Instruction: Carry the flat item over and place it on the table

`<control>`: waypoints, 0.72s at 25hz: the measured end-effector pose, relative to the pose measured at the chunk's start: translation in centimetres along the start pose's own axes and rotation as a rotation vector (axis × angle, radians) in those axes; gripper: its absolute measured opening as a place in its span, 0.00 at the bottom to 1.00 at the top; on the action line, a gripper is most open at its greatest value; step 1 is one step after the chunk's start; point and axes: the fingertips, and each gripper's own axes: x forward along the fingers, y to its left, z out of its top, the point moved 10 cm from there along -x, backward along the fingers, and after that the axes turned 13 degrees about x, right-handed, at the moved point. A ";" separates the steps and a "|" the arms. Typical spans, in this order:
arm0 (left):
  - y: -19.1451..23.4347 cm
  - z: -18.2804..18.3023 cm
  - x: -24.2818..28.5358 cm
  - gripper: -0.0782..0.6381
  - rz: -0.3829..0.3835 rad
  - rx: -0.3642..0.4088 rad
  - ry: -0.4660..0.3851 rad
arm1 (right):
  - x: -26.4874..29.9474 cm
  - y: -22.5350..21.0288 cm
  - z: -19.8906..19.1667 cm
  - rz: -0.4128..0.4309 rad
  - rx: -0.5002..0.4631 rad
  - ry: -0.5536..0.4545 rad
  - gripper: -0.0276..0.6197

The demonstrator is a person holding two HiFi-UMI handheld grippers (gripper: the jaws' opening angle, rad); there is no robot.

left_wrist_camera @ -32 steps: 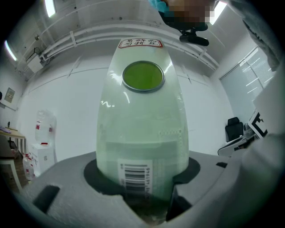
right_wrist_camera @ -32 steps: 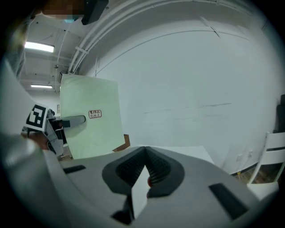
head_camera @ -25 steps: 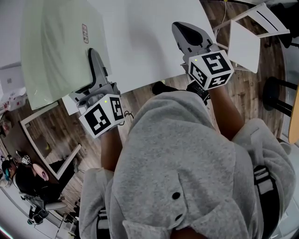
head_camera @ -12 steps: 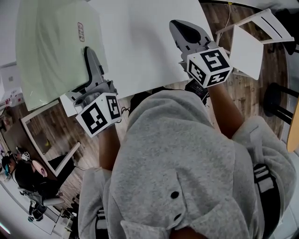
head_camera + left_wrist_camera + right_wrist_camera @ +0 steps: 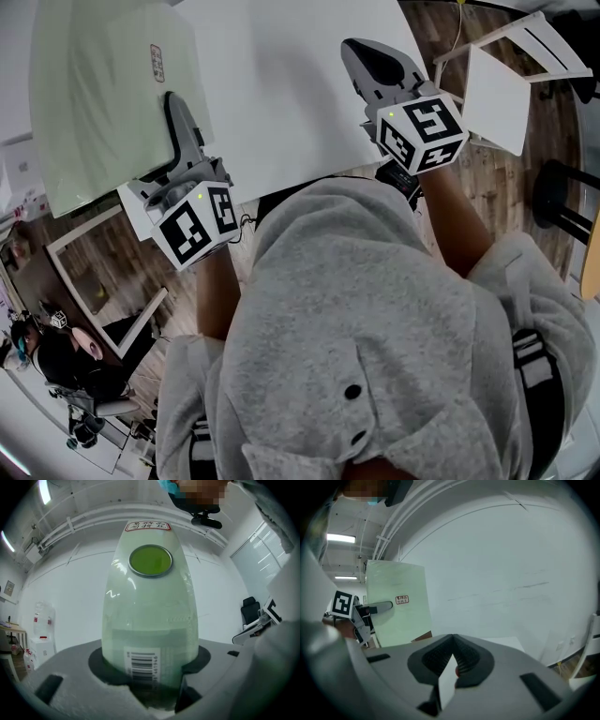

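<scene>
The left gripper (image 5: 151,670) is clamping the pale green sheet (image 5: 103,103) by its near edge, jaws parted only by the sheet. It's sitting over the left end of the white table (image 5: 281,75), overhanging it. I'd keep it level and lower it evenly before releasing. The right gripper (image 5: 451,660), at the table's near edge, is pinching a thin white slip (image 5: 446,682) — jaws almost together.

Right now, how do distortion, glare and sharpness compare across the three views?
Head view: evenly lit, sharp, bent toward its edges. Left gripper view: fisheye bulges the green sheet into a dome, with small glare streaks on it. Right gripper view: heavy dark rim, white surface nearly featureless, ceiling lamp blown out.
</scene>
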 end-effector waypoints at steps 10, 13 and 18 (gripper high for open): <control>-0.1 -2.6 4.2 0.50 -0.069 -0.011 0.012 | 2.5 -1.1 0.0 -0.037 0.024 0.011 0.08; 0.5 -3.8 5.8 0.50 -0.077 -0.020 0.031 | 3.9 -1.1 -0.4 -0.050 0.034 0.033 0.08; 1.2 -5.8 8.1 0.50 -0.078 -0.042 0.060 | 5.9 -1.3 -1.4 -0.072 0.042 0.089 0.08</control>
